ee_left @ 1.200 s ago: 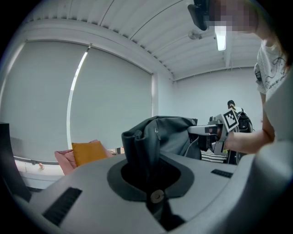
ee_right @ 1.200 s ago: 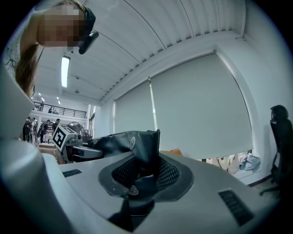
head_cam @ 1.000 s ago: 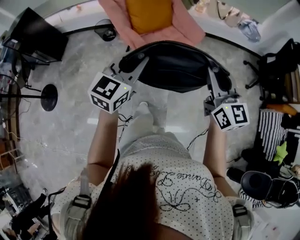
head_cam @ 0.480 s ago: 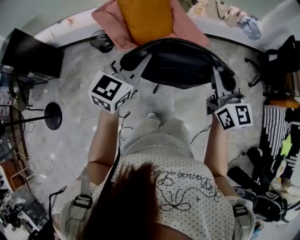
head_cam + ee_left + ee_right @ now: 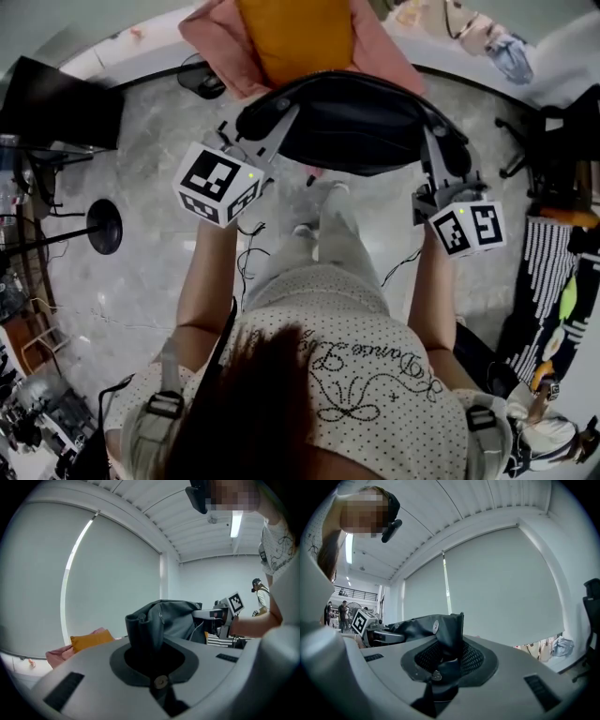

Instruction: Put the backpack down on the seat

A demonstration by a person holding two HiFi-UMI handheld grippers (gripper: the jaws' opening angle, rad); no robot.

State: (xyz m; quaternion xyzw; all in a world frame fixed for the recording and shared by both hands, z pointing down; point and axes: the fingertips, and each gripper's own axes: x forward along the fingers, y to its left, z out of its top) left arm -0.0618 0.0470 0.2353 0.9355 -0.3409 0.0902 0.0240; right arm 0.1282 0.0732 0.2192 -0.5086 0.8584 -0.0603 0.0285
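The black backpack (image 5: 352, 122) hangs in the air between both grippers, above the grey floor (image 5: 141, 272) and close to the pink seat (image 5: 211, 42) with its orange cushion (image 5: 295, 33). The left gripper (image 5: 267, 117) has its fingers nearly closed, pinching a fold at the bag's left edge; the right gripper (image 5: 441, 155) clamps the right edge the same way

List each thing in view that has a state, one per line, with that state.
backpack: held up in the air, not set down yet.
left tool: shut on the backpack's fabric.
right tool: shut on the backpack's fabric.
seat: carries an orange cushion.
roller blind: drawn down.
ceiling light: on.
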